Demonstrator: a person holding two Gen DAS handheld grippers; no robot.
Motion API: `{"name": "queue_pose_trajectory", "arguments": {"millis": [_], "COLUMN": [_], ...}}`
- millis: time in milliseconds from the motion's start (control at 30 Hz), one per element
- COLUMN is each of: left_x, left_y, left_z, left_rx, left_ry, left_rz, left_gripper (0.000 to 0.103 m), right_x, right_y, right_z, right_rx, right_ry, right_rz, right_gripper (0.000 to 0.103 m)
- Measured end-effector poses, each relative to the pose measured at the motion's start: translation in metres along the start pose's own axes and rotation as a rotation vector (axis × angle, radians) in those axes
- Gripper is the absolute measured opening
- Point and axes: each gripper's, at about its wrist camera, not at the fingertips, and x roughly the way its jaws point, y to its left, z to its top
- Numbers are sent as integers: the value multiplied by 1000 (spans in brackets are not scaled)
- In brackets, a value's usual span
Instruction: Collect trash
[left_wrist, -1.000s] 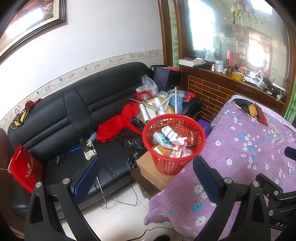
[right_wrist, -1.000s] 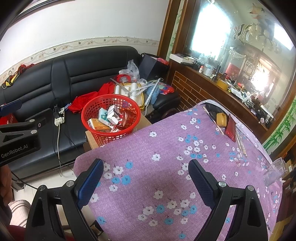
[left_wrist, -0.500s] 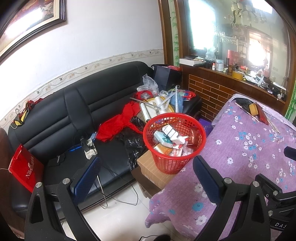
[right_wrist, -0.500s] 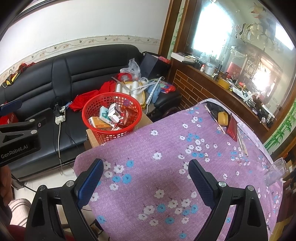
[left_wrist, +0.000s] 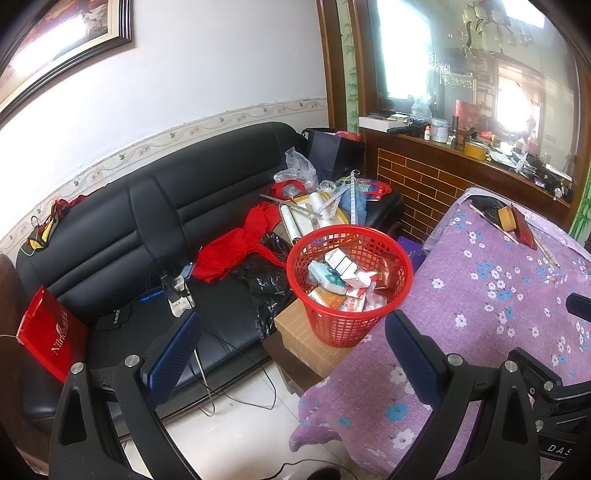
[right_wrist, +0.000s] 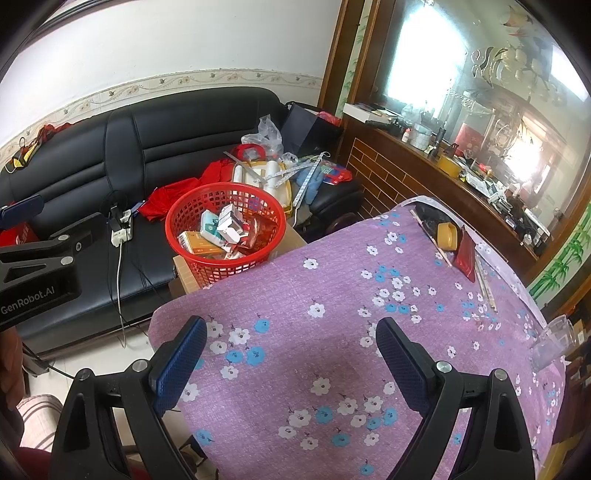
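Red basket (left_wrist: 349, 286) (right_wrist: 225, 230): a round, mesh-walled plastic bin stood on a brown cardboard box (left_wrist: 306, 334) (right_wrist: 186, 275), wedged between the black sofa (left_wrist: 147, 236) (right_wrist: 166, 122) and the near edge of the tabletop (left_wrist: 498, 302) (right_wrist: 332, 332). Contents, loosely heaped to roughly half depth: a white-and-teal carton (left_wrist: 323, 273) (right_wrist: 210, 225), a white carton with red trim (left_wrist: 341, 260) (right_wrist: 231, 221), an orange-and-white flat box (left_wrist: 328, 297) (right_wrist: 197, 242), a dark red foil packet (left_wrist: 389, 271) against the right wall, and smaller scraps underneath too jumbled to tell apart.

Tabletop: covered with a purple cloth printed with white and blue flowers. At its far end lay a yellow roll (left_wrist: 506, 218) (right_wrist: 447, 234), a dark red flat case (left_wrist: 524, 230) (right_wrist: 466, 254) just beside it, and thin pale sticks (right_wrist: 484, 284) along the edge. A clear plastic container (right_wrist: 552, 341) sat at the right margin, contents not discernible.

Sofa: carried red cloth (left_wrist: 232, 253) (right_wrist: 173, 194), a black plastic bag (left_wrist: 267, 280), a white power strip (left_wrist: 179, 295) (right_wrist: 122, 227) with cables, a red paper bag (left_wrist: 51, 332), white rolls on a yellow tray (left_wrist: 306, 218) (right_wrist: 264, 173), and a clear plastic bag (left_wrist: 297, 168) (right_wrist: 264, 134).

Left claw (left_wrist: 291, 354): fingers spread wide apart, empty, hanging over the floor and sofa edge, short of the basket.

Right claw (right_wrist: 291, 358): fingers spread wide apart, empty, above the cloth near the table's front corner.
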Motion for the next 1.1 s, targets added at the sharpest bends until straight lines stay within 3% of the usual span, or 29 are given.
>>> {"name": "queue_pose_trajectory", "arguments": {"millis": [267,367,500,633,833,933,1100], "left_x": [2,8,20,32,39,41,44], "left_y": [-4,-16,-56,-117,-238,-282,-331], "left_z": [-1,0,-9,-29,-81,-93,-105], "left_rx": [19,51,168,320,522,552,598], "left_ry": [5,19,59,121,244,254,223], "left_rz": [-7,-35,-122,-271,-533,-606,-635], "left_gripper": [99,99,99,99,99,99,99], "right_x": [2,11,24,29,20,10,4], "right_y": [-3,-19,-54,-108,-195,-226,-262], "right_z": [-4,-13,-42,-92,-202,-247,-284], "right_rx": [17,83,206,344,629,735,815], "right_ry": [11,50,122,194,344,380,357], "right_rz": [2,15,-30,-169,-333,-383,-431], "right_gripper": [95,95,95,95,95,95,95]}}
